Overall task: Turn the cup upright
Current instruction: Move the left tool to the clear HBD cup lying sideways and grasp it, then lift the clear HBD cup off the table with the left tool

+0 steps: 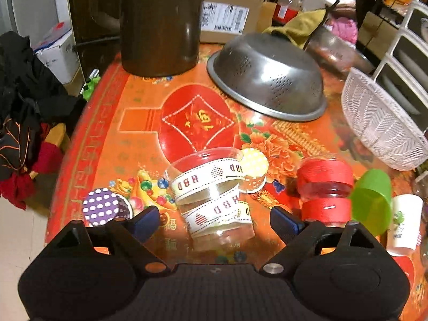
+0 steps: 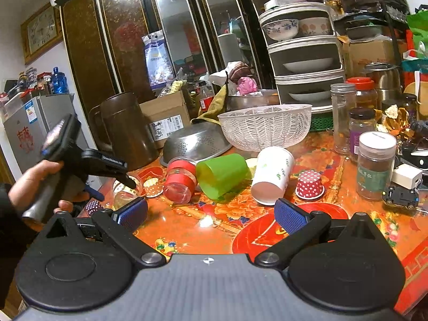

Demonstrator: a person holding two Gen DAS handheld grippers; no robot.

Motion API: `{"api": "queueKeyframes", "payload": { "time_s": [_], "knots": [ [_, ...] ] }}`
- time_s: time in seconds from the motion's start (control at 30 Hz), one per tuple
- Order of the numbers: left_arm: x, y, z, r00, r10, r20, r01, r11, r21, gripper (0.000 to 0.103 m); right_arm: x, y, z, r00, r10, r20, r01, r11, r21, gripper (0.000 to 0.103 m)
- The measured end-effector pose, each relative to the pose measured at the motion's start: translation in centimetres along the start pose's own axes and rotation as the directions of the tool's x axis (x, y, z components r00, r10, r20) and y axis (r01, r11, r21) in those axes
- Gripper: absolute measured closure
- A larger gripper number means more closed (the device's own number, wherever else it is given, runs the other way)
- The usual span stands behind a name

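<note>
A clear plastic cup wrapped in white "HBD" ribbon lies on its side on the orange table, between the fingers of my open left gripper. It shows faintly in the right wrist view, under the left gripper's tip. A clear cup with red tape, a green cup and a white paper cup also lie tipped on their sides. My right gripper is open and empty, hovering in front of the green and white cups.
An overturned steel colander, a white plastic basket and a dark brown jug stand behind. Dotted cupcake liners lie around. Jars stand at the right.
</note>
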State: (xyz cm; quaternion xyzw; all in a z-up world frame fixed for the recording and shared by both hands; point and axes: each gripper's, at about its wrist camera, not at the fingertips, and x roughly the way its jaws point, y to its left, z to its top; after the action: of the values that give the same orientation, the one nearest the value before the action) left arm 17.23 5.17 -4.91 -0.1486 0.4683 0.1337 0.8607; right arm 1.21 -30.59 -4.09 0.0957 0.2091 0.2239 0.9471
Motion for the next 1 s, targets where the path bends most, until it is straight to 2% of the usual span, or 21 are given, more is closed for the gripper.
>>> {"api": "queueKeyframes", "payload": {
  "time_s": [0.1, 0.2, 0.27, 0.33, 0.53, 0.7, 0.87, 1.0],
  "knots": [
    [0.9, -0.3, 0.2, 1.0, 0.006, -0.018, -0.007, 1.0, -0.018, 0.011, -0.2, -0.6, -0.1, 1.0, 0.0, 0.0, 0.0, 1.0, 0.009, 0.001],
    [1.4, -0.6, 0.2, 0.999, 0.014, -0.033, -0.015, 1.0, -0.026, 0.018, -0.2, -1.2, -0.1, 1.0, -0.003, -0.001, 0.003, 1.0, 0.019, 0.001],
    [1.8, -0.7, 0.2, 0.999, 0.024, -0.041, -0.025, 0.999, -0.027, 0.031, -0.2, -1.5, -0.1, 1.0, -0.002, -0.003, 0.003, 1.0, 0.026, 0.001],
    [1.8, -0.6, 0.1, 0.999, 0.027, -0.04, -0.029, 0.999, -0.032, 0.037, -0.3, -1.7, -0.2, 1.0, -0.003, -0.004, 0.003, 1.0, 0.03, 0.001],
    [-0.8, -0.7, -1.4, 0.999, 0.04, 0.016, -0.04, 0.998, 0.042, 0.039, -0.3, -1.9, -0.3, 1.0, -0.003, -0.011, 0.003, 0.999, 0.038, 0.001],
    [-6.0, -0.5, -4.9, 0.996, -0.039, 0.081, 0.026, 0.987, 0.161, 0.039, -0.4, -1.7, -0.5, 1.0, -0.002, -0.017, 0.002, 0.999, 0.034, 0.001],
    [-11.9, -0.6, -10.7, 0.976, -0.153, 0.154, 0.097, 0.941, 0.323, 0.039, -0.3, -1.9, -1.1, 0.999, -0.006, -0.048, 0.009, 0.999, 0.049, 0.001],
    [-14.5, -0.1, -15.9, 0.959, -0.21, 0.191, 0.136, 0.932, 0.337, 0.039, -0.6, -2.2, -2.0, 0.996, -0.018, -0.088, 0.024, 0.998, 0.066, 0.001]
  ]
}}
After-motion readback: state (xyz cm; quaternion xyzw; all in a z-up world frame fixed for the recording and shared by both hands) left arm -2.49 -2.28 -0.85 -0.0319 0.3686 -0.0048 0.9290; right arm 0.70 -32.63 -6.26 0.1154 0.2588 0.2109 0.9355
